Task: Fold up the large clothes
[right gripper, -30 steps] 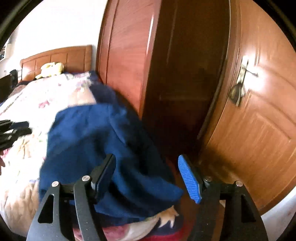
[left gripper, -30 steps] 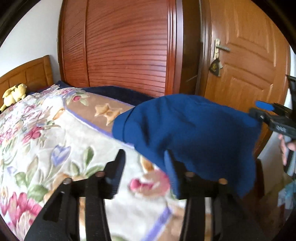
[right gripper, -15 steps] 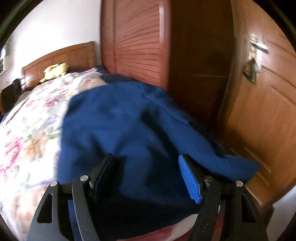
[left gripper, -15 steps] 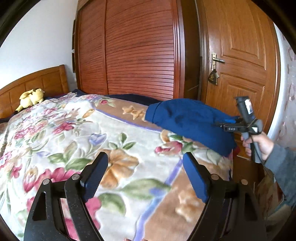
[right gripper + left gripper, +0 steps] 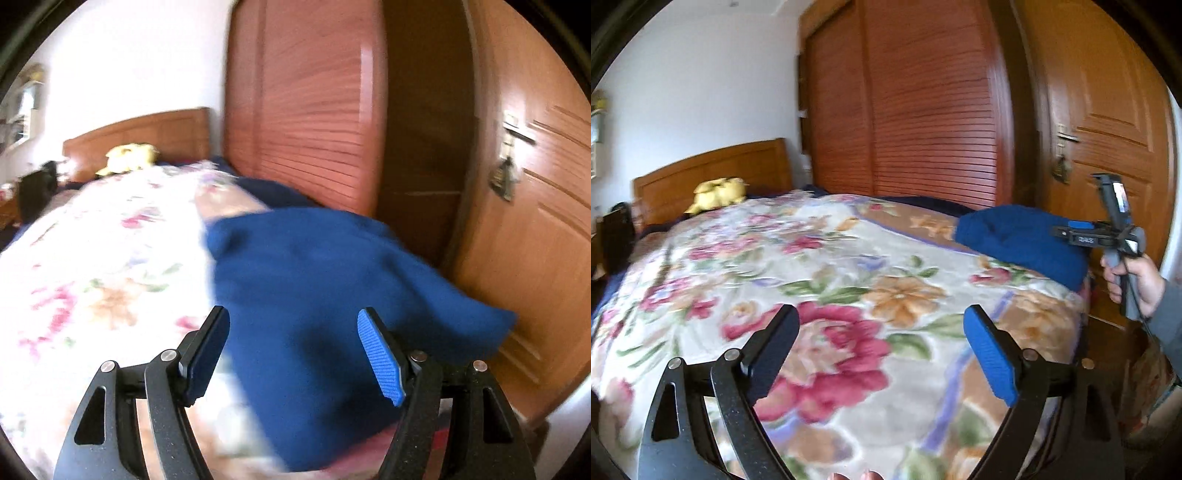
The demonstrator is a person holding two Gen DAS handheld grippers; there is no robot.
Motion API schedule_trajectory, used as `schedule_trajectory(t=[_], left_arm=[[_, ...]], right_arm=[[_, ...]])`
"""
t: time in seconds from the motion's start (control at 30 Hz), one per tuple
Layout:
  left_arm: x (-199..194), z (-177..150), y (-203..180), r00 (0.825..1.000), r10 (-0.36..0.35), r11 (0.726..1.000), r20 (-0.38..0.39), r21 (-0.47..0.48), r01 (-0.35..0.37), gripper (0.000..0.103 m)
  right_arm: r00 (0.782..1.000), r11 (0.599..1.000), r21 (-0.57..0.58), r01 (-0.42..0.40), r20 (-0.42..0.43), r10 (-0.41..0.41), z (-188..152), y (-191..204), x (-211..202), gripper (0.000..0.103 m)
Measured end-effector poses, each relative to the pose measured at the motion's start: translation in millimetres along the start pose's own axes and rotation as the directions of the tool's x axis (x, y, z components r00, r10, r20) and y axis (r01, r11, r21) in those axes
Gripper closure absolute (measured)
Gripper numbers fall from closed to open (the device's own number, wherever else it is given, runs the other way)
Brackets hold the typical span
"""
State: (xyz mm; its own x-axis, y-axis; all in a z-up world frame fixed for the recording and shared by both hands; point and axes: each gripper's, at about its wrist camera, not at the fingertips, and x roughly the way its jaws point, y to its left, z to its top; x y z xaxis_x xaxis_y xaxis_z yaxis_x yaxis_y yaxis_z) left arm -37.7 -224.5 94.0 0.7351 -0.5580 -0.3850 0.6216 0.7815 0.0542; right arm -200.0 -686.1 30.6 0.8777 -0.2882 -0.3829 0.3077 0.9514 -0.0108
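Note:
A dark blue garment (image 5: 1019, 240) lies bunched at the far right corner of the bed, near the door; it fills the middle of the right wrist view (image 5: 332, 295). My left gripper (image 5: 882, 350) is open and empty, over the floral bedspread (image 5: 812, 277), well away from the garment. My right gripper (image 5: 291, 343) is open and empty, just in front of the garment. It also shows in the left wrist view (image 5: 1082, 236), hand-held at the garment's right end.
A wooden headboard (image 5: 713, 173) and a yellow plush toy (image 5: 716, 192) are at the far end of the bed. A slatted wardrobe (image 5: 923, 110) and a wooden door (image 5: 1108, 129) stand close along the bed's right side.
The left gripper let go of the blue garment and drew back over the bed. The garment dropped onto the bed's corner. The right gripper stays open close to it.

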Motion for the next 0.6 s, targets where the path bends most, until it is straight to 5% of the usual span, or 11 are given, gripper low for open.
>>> schedule_trajectory(t=[0.17,0.37,0.6], left_arm=[[-15.1,-16.5,33.0,0.997,0.081,0.996,-0.007,-0.034,-0.081,0.012],[-23.2,-39.5,74.3,0.985,0.172,0.981,-0.028,-0.090,-0.174,0.012],[-30.8,-60.0,120.5,0.952,0.305,0.941,-0.041,-0.139,-0.308,0.012]], right_arm=[[0.987,0.985,-0.051,-0.163,0.004,0.163,2.3,85.3,-14.9,0.022],[0.941,0.934,-0.128,-0.334,0.012,0.338,-1.3,185.2,-34.0,0.018],[0.908,0.897,-0.155,-0.414,-0.012,0.418,-10.4,266.7,-30.4,0.016]])
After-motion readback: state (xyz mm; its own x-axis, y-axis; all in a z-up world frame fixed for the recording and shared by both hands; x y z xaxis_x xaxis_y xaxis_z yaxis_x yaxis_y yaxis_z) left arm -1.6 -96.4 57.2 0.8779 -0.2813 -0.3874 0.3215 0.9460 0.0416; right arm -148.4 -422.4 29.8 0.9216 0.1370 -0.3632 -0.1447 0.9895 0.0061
